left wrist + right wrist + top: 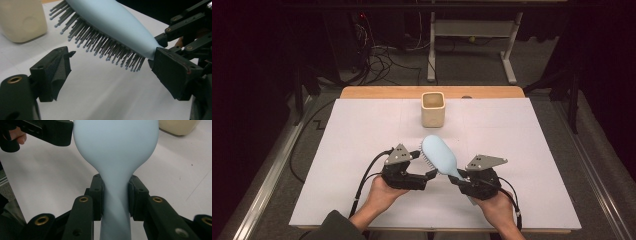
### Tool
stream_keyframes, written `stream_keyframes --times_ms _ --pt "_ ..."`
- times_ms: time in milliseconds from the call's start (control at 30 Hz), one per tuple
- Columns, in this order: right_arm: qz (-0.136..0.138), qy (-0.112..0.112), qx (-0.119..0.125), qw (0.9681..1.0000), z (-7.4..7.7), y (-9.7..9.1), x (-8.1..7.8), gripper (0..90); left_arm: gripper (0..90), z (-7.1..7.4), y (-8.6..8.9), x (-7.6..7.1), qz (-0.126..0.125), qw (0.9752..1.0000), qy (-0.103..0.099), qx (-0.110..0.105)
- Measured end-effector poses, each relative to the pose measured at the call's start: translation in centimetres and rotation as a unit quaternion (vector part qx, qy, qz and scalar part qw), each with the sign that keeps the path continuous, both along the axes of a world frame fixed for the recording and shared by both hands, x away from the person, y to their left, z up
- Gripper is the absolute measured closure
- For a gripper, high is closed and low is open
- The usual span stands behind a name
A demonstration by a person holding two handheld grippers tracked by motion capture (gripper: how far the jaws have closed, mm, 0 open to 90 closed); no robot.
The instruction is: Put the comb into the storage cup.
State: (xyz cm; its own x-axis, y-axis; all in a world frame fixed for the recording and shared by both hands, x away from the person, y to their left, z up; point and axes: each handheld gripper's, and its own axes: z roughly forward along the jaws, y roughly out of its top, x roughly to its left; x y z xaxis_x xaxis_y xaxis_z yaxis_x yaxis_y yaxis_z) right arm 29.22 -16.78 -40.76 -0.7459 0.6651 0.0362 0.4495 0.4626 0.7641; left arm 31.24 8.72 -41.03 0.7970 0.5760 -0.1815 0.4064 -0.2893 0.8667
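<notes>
At the near edge of a white-covered table (362,150), a person's two hands are working a pair of black tongs over a pale blue hairbrush (439,156). The right hand (499,210) is holding the right gripper (458,176), whose jaws are clamped on the narrow neck of the brush, one pad pressing on each side of the handle, as its own camera is showing at close range (115,195). The brush is being carried clear of the tabletop, its oval head slanting up and away from the person, its smooth back facing the right gripper and its dark bristles (100,45) pointing down and toward the left. The left hand (382,192) is holding the left gripper (431,174) just beside the brush head; its jaws are standing wide apart and gripping nothing, with the bristles hanging just beyond them. One of its pads (175,72) is sitting right next to the point where the head narrows, though whether it is touching there is hard to tell. Farther back, near the middle of the table, a cream cup (432,109) is standing upright, well apart from both grippers. Beyond the far edge, cables (382,60) are lying on the floor beside the legs of a white stand (472,35).
</notes>
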Motion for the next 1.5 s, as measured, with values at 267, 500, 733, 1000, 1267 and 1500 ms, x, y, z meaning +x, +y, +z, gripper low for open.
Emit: stream_keyframes --times_ms 267,500,733,1000,1267,1500 --pt "0.0 -0.005 -0.001 1.0 0.0 0.2 0.0 70.4 14.9 0.2 -0.7 0.3 -0.006 0.9999 0.011 -0.011" --pt "0.003 -0.007 -0.005 1.0 -0.1 0.6 -0.1 70.4 13.0 0.2 -1.1 0.5 -0.006 0.9997 0.02 -0.013" --pt "0.002 -0.014 -0.009 0.9999 -0.2 0.9 -0.2 70.4 12.7 0.3 -1.3 0.5 0.001 0.9997 0.02 -0.015" --pt "0.0 -0.016 -0.007 0.9998 -0.2 1.0 -0.3 70.4 12.8 0.3 -1.7 0.7 0.008 0.9996 0.023 -0.015" --pt "0.003 -0.025 -0.017 0.9995 -0.2 1.4 -0.5 70.4 10.7 0.0 -2.3 0.7 0.012 0.9996 0.026 -0.008" --pt "0.003 -0.041 -0.016 0.9991 0.1 1.3 -0.8 70.3 8.3 -0.1 -2.5 0.8 0.013 0.9994 0.028 -0.018"
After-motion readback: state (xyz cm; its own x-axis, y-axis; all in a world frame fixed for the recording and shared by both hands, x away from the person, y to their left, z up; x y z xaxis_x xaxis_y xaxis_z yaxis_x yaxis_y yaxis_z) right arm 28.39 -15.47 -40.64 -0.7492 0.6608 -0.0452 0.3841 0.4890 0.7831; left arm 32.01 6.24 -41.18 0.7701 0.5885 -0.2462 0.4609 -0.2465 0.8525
